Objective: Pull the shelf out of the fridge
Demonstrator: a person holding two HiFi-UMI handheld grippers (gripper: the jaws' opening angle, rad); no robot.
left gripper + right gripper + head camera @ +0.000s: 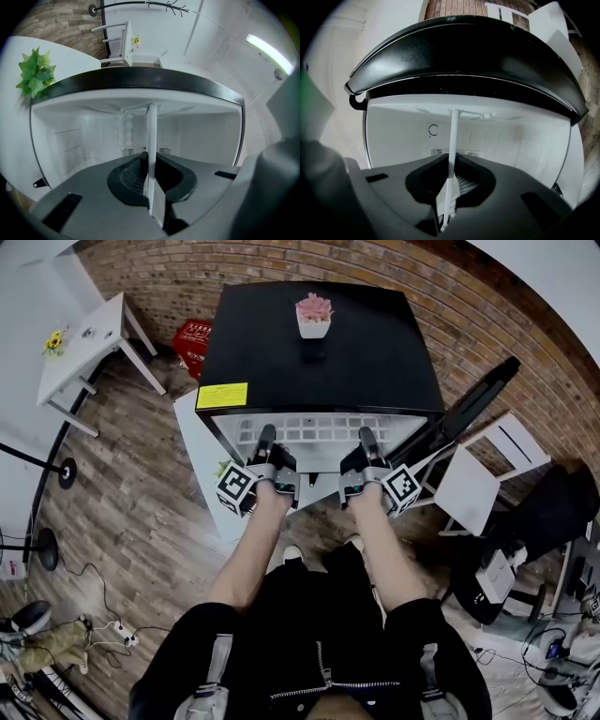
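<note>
Person wears a black jacket (281,652) with a metal zip (324,673) down the front; the sleeves end near the elbows. Grey straps (217,664) with buckles on both shoulders. Black trousers (328,570), pale shoes (292,553). Left hand-held gripper (266,435) and right hand-held gripper (367,437): black-and-grey bodies, each with a cube (236,488) of black-and-white square markers. Grey jaw housings, dark ridged pads (127,180).

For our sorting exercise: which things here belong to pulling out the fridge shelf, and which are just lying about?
Job: fridge, shelf, left gripper and right gripper, both shut on it.
Lying about: potted plant, red crate, white table, white chair.
</note>
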